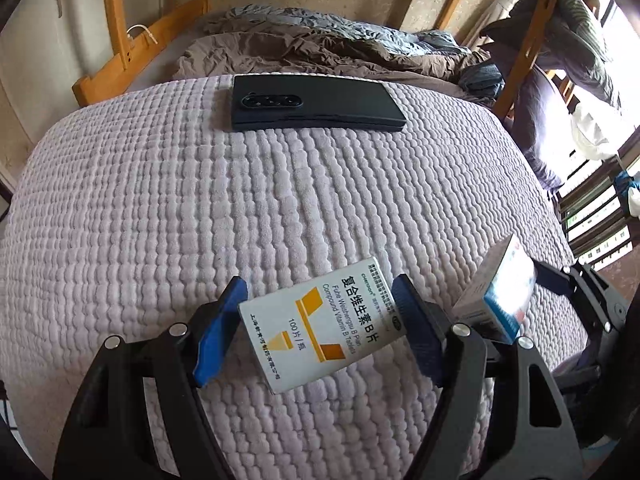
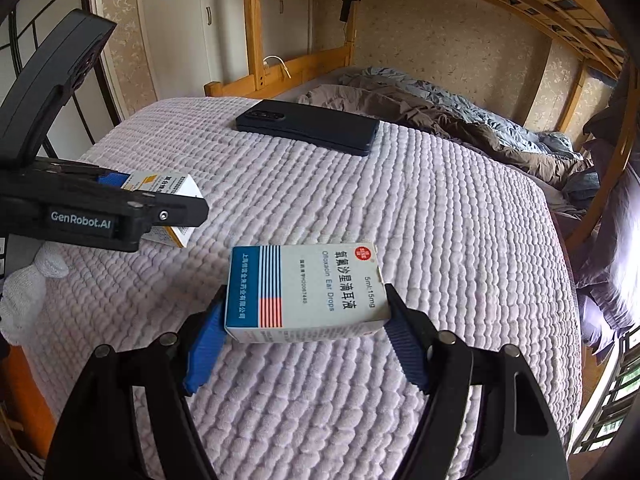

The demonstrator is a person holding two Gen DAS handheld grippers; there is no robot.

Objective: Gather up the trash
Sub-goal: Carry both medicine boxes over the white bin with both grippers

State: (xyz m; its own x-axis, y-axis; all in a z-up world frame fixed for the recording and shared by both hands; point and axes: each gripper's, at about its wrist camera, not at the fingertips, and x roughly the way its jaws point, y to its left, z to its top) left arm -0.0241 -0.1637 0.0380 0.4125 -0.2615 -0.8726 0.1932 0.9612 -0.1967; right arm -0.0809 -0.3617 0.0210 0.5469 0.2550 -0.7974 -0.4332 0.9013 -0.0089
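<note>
A: Surroundings, left to right. What lies around the two tools?

B: A wooden bed frame [image 2: 256,32] rises at the far left. A pale quilted cover [image 1: 160,208] spreads over the whole near surface. On its far part lies a dark phone [image 1: 312,102], camera side up, well apart from both grippers. Behind it a brown and grey duvet [image 2: 440,112] lies crumpled towards the right. Nothing lies on the cover between the phone and the boxes.

A: Left tool: opening and contents?

B: The left gripper [image 1: 316,320] stands about half open. Its blue pads [image 1: 218,332] press on the two sides of a white and yellow vitamin box [image 1: 316,324], which is tilted and sits between the fingers just above the cover. A white-gloved hand [image 2: 28,288] shows under this tool in the right wrist view.

A: Right tool?

B: The right gripper [image 2: 306,320] is likewise about half open. Its pads clamp the short ends of a white and blue ear drops box [image 2: 306,292], printed face up, held close above the cover. The two boxes are near each other, side by side, but apart.
</note>
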